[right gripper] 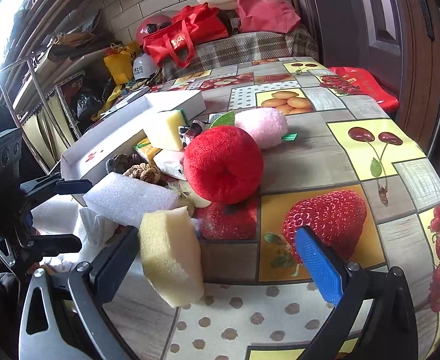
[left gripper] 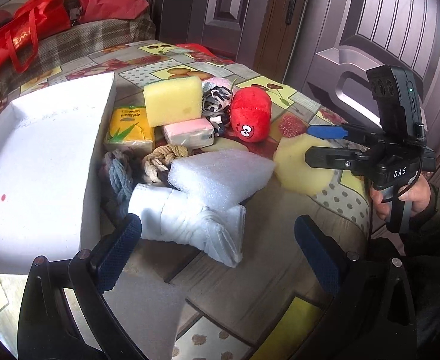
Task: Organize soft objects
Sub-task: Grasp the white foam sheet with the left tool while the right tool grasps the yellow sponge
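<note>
Your right gripper [right gripper: 220,258], wide open, straddles the pale yellow sponge block [right gripper: 169,255] (ungripped) for pickup, while your open, empty left gripper [left gripper: 220,246] faces the folded white cloth [left gripper: 190,225].

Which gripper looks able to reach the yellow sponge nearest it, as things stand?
Probably the right gripper: its jaws are open, and the yellow sponge leans against its left finger, with nothing between them.

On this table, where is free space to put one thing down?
Free: the tablecloth right of the red plush, and the white box interior. Crowded: between box and plush, where the sponges, tissue packs and white foam block lie piled.
</note>
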Action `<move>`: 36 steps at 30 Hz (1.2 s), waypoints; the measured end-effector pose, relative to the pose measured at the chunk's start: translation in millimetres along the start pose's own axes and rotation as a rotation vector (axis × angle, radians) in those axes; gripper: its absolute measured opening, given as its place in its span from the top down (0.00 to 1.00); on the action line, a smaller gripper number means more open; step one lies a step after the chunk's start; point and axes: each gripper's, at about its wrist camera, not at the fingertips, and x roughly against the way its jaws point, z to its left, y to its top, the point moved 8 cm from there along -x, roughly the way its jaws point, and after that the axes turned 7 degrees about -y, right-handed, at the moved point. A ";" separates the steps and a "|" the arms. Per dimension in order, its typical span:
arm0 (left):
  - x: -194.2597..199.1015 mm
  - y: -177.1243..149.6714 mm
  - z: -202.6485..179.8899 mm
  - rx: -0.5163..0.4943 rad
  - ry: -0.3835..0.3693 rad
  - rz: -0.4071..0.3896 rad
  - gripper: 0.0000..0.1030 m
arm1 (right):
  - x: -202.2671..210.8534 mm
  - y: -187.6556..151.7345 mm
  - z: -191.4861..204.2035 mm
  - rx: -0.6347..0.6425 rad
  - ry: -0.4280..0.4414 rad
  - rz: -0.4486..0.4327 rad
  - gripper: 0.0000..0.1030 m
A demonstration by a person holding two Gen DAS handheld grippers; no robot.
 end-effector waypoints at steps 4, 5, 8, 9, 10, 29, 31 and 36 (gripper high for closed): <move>-4.3 -14.6 8.6 0.101 -0.066 0.047 0.01 | 2.0 0.9 -0.5 -0.002 0.001 -0.006 0.00; -0.4 -14.9 6.9 0.112 -0.092 0.042 0.01 | 1.5 1.5 -0.5 -0.004 0.002 -0.006 0.00; 19.0 -11.8 0.1 0.109 -0.108 0.005 0.01 | 1.4 1.7 -0.9 -0.012 0.007 -0.009 0.00; 25.5 -11.3 -2.0 0.105 -0.111 0.000 0.01 | 1.8 2.0 -0.9 -0.014 0.009 -0.010 0.00; 32.4 -11.3 -3.2 0.108 -0.123 -0.005 0.00 | 2.3 2.4 -0.9 -0.015 0.010 -0.012 0.00; 94.9 -52.6 50.7 -0.045 0.213 0.055 0.00 | 1.9 1.2 17.5 0.084 0.027 0.015 0.00; 85.1 -68.8 52.4 -0.077 0.233 0.116 0.01 | -6.0 -5.2 23.6 0.111 0.022 0.044 0.00; 64.5 -89.0 55.6 -0.102 0.271 0.211 0.05 | -15.6 -10.7 34.0 0.172 -0.010 0.076 0.05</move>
